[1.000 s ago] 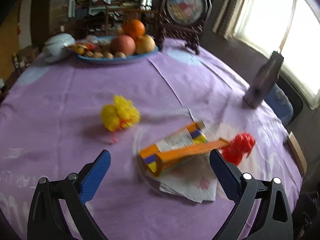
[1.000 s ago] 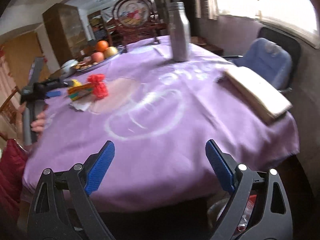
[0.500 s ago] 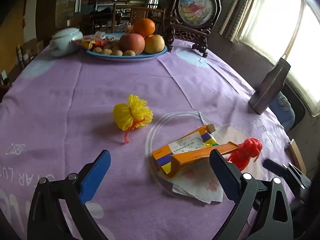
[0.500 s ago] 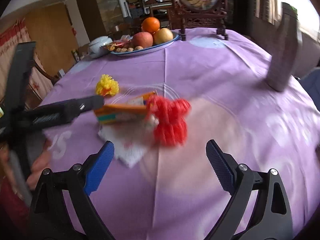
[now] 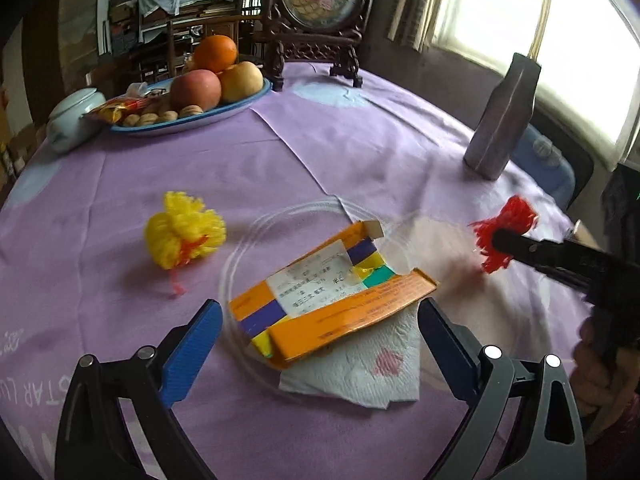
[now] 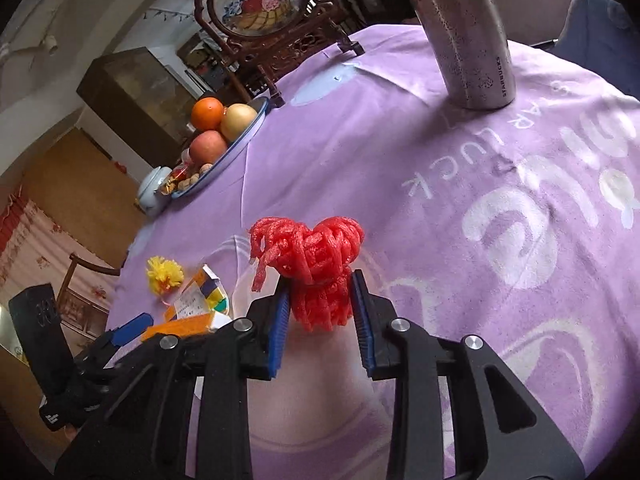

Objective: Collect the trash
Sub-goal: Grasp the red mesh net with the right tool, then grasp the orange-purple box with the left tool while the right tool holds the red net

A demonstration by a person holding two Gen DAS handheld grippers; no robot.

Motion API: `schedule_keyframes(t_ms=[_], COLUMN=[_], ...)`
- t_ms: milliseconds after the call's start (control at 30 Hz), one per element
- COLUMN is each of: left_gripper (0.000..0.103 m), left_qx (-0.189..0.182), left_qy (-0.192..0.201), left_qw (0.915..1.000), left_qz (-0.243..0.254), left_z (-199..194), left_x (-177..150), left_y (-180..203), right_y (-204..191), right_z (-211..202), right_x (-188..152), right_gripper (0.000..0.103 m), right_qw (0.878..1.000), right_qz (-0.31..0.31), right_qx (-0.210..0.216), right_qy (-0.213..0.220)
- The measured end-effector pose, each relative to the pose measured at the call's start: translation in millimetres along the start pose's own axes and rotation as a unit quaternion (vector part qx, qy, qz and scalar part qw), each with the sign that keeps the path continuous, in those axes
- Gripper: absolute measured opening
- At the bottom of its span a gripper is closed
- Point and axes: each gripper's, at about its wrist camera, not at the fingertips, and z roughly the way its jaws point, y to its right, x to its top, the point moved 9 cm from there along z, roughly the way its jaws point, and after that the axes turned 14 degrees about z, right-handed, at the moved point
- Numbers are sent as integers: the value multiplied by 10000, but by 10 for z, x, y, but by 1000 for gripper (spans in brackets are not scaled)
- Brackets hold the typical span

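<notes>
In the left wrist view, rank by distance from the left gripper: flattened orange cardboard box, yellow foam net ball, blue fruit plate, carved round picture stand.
From the left gripper:
1. Flattened orange cardboard box, just ahead between the fingers.
2. Yellow foam net ball, ahead left.
3. Blue fruit plate, far left.
4. Carved round picture stand, at the table's far edge.

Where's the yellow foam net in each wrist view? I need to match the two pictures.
Left wrist: yellow foam net lies left of centre on the purple tablecloth, left of the orange carton.
Right wrist: yellow foam net sits small at the left, beyond the carton.
Shared landmark: fruit plate.
</notes>
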Motion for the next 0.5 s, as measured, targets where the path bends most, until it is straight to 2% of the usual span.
schedule_keyframes(t_ms=[100, 167, 200, 267, 333, 367, 400, 500], left_gripper=[96, 95, 93, 91, 90, 89, 90, 90], left_qx=[-118, -51, -176, -799, -1744, -1921, -1906, -1009], left_qy=[-211, -341, -314, -146, 84, 167, 254, 341], left_qw=[9997, 9993, 9993, 9967, 9846, 9811, 9811, 9937], left_qz=[66, 136, 139, 89, 103, 139, 219, 341], left_z=[158, 230, 208, 103, -75, -137, -185, -164], left_x=[-11, -36, -35, 4, 53, 71, 87, 110], left_y=[50, 65, 107, 266, 521, 589, 623, 471], right_y=[-66, -97, -96, -95, -73, -57, -40, 11], right_z=[6, -1, -3, 0, -1, -9, -18, -39], right_x=[-35, -20, -11, 0, 29, 45, 56, 87], right_gripper=[32, 33, 33, 33, 33, 33, 33, 33], right_qw=[9996, 9989, 9987, 9987, 9990, 9991, 9993, 9995], right_qz=[-261, -399, -431, -434, -377, -329, -281, -143], right_qx=[-134, -202, -224, -215, -191, -187, -184, -180], right_qy=[36, 122, 149, 129, 143, 166, 183, 232])
